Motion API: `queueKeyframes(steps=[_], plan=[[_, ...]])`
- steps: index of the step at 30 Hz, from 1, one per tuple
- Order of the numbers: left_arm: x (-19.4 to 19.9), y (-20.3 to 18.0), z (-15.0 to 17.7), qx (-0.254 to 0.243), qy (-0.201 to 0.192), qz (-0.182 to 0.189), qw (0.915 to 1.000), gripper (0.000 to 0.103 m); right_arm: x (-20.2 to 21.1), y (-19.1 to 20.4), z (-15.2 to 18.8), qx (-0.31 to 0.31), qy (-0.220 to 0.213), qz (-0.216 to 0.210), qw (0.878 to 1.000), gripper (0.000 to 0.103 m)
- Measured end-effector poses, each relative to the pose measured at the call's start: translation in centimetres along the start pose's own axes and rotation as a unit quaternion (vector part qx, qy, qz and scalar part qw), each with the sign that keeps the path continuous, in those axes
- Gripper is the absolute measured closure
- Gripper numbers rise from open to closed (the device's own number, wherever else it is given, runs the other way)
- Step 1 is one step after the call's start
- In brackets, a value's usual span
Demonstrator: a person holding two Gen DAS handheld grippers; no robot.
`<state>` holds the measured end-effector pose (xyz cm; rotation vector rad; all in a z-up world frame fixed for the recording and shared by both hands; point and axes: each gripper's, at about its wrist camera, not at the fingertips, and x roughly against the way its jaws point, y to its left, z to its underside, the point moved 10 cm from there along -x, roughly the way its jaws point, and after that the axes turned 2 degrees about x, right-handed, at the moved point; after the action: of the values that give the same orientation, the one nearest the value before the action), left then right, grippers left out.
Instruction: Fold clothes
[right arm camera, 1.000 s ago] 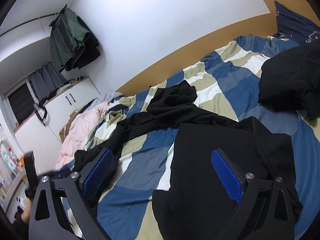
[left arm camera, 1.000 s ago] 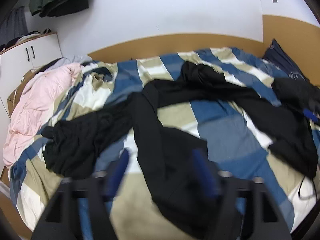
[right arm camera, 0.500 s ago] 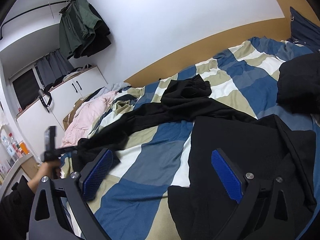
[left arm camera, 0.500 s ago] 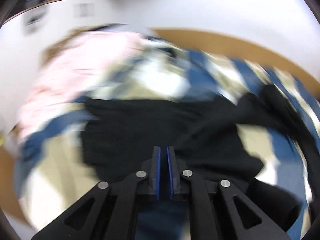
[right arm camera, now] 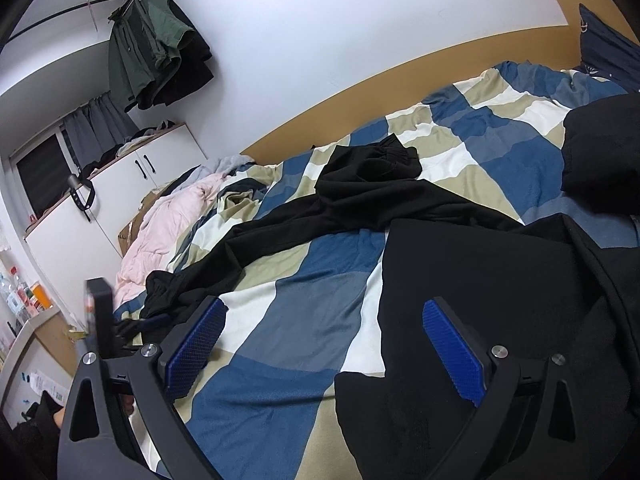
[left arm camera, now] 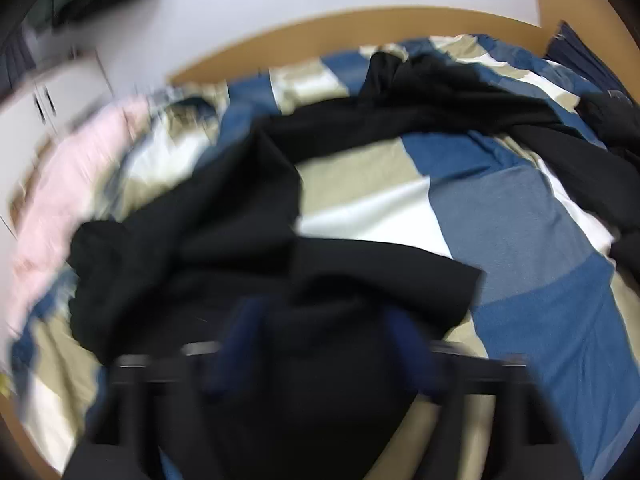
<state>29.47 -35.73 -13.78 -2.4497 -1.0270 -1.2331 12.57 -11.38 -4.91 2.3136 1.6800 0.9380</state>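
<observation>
A long black garment (right arm camera: 360,204) lies crumpled across a checked blue, beige and white bedspread (right arm camera: 304,320); it also shows in the left wrist view (left arm camera: 224,224). A second black garment (right arm camera: 492,300) lies flat at the near right. My left gripper (left arm camera: 320,344) is open, its blurred blue pads either side of black cloth below it. My right gripper (right arm camera: 324,340) is open and empty above the bedspread, its right pad (right arm camera: 452,356) over the flat black garment. The left gripper also shows at the left edge of the right wrist view (right arm camera: 100,320).
A pink quilt (right arm camera: 160,232) lies at the bed's left side. A white cabinet (right arm camera: 112,200) stands beyond it. Green and dark clothes (right arm camera: 156,48) hang on a rail. A black pile (right arm camera: 600,152) and a navy pillow (right arm camera: 604,44) lie at the right. A wooden bed frame (right arm camera: 360,92) runs along the wall.
My left gripper was shut half a second ago and is open now, swung back right over the black cloth. My right gripper stayed open and shifted slightly.
</observation>
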Motion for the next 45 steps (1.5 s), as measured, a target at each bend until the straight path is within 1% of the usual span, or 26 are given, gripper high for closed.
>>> queueKeyframes(steps=[2, 3, 5, 7, 8, 9, 11, 13, 14, 15, 17, 19, 20, 22, 23, 25, 27, 29, 30, 32, 34, 35, 36, 38, 40, 45], plan=[[0.0, -1.3, 0.2, 0.042, 0.006, 0.084, 0.9955, 0.103, 0.2, -0.4, -0.2, -0.004, -0.003, 0.001, 1.0, 0.002], [0.7, -2.4, 0.2, 0.034, 0.001, 0.106, 0.9938, 0.103, 0.3, -0.6, -0.2, -0.008, -0.002, 0.0, 1.0, 0.002], [3.6, -6.5, 1.2, -0.006, -0.001, 0.17, 0.9854, 0.103, 0.3, -0.9, -0.3, -0.014, -0.002, -0.001, 1.0, 0.002], [7.8, -11.9, 3.5, -0.055, 0.012, 0.259, 0.9642, 0.103, 0.4, -1.2, -0.5, -0.017, -0.003, 0.001, 1.0, 0.002], [9.6, -12.8, 4.3, -0.072, 0.003, 0.261, 0.9626, 0.102, 0.4, -1.3, -0.5, -0.018, -0.002, 0.001, 1.0, 0.002], [11.1, -13.4, 4.9, -0.086, -0.008, 0.256, 0.9628, 0.097, 0.4, -1.4, -0.4, -0.02, 0.0, 0.001, 1.0, 0.002], [12.2, -11.6, 4.3, -0.091, -0.051, 0.186, 0.9771, 0.094, 0.3, -1.5, -0.2, -0.024, 0.006, 0.0, 1.0, 0.002], [11.5, -8.8, 3.0, -0.084, -0.089, 0.095, 0.9879, 0.053, 0.3, -1.5, 0.0, -0.023, 0.011, 0.001, 1.0, 0.002], [10.3, -7.2, 2.2, -0.077, -0.102, 0.047, 0.9907, 0.014, 0.2, -1.4, 0.2, -0.021, 0.013, 0.002, 1.0, 0.002], [8.6, -6.3, 1.8, -0.071, -0.096, 0.021, 0.9925, 0.008, 0.2, -1.3, 0.3, -0.018, 0.015, 0.002, 1.0, 0.002], [3.8, -4.6, 1.5, -0.058, -0.056, -0.018, 0.9966, 0.008, 0.2, -1.1, 0.6, -0.014, 0.017, 0.003, 1.0, 0.002], [-0.5, -3.4, 2.0, -0.052, -0.003, -0.032, 0.9981, 0.018, 0.2, -1.0, 0.7, -0.012, 0.018, 0.003, 1.0, 0.002], [-1.5, -3.4, 2.2, -0.045, 0.011, -0.011, 0.9989, 0.036, 0.2, -1.0, 0.8, -0.011, 0.019, 0.003, 1.0, 0.002], [0.1, -3.7, 2.1, -0.032, -0.008, 0.032, 0.999, 0.09, 0.3, -1.1, 0.8, -0.013, 0.019, 0.003, 1.0, 0.002], [1.4, -4.0, 2.1, -0.033, -0.022, 0.045, 0.9982, 0.097, 0.3, -1.2, 0.8, -0.015, 0.019, 0.003, 1.0, 0.002], [4.5, -5.7, 2.8, -0.045, -0.042, 0.093, 0.9937, 0.097, 0.4, -1.4, 0.7, -0.019, 0.019, 0.002, 1.0, 0.002], [9.1, -9.0, 5.6, -0.086, -0.041, 0.175, 0.98, 0.097, 0.3, -1.6, 0.6, -0.026, 0.019, 0.001, 0.999, 0.002], [12.0, -10.2, 8.4, -0.121, -0.034, 0.191, 0.9735, 0.095, 0.2, -1.6, 0.6, -0.03, 0.019, -0.001, 0.999, 0.002], [12.8, -9.8, 8.7, -0.119, -0.036, 0.186, 0.9746, 0.089, 0.1, -1.5, 0.6, -0.03, 0.019, -0.002, 0.999, 0.002], [13.4, -7.2, 8.2, -0.071, -0.05, 0.179, 0.98, 0.077, -0.1, -1.3, 0.8, -0.025, 0.024, -0.001, 0.999, 0.002], [13.6, -3.7, 6.2, -0.004, -0.092, 0.151, 0.9842, 0.048, -0.4, -0.9, 1.3, -0.016, 0.031, 0.0, 0.999, 0.002], [13.6, -1.8, 4.8, 0.031, -0.125, 0.126, 0.9836, 0.028, -0.7, -0.7, 1.7, -0.01, 0.038, 0.001, 0.999, 0.002], [13.8, -0.1, 3.5, 0.059, -0.154, 0.106, 0.9806, 0.02, -0.9, -0.4, 2.2, -0.004, 0.047, 0.0, 0.999, 0.002], [13.0, 2.9, 1.1, 0.104, -0.186, 0.07, 0.9745, 0.018, -1.6, 0.4, 3.6, 0.019, 0.077, -0.009, 0.997, 0.002], [10.3, 3.9, -0.5, 0.111, -0.18, 0.059, 0.9756, 0.018, -2.0, 1.6, 4.9, 0.051, 0.104, -0.019, 0.993, 0.002], [2.5, 3.9, 0.0, 0.105, -0.092, 0.042, 0.9893, 0.02, -1.9, 5.2, 4.6, 0.14, 0.118, -0.016, 0.983, 0.002]])
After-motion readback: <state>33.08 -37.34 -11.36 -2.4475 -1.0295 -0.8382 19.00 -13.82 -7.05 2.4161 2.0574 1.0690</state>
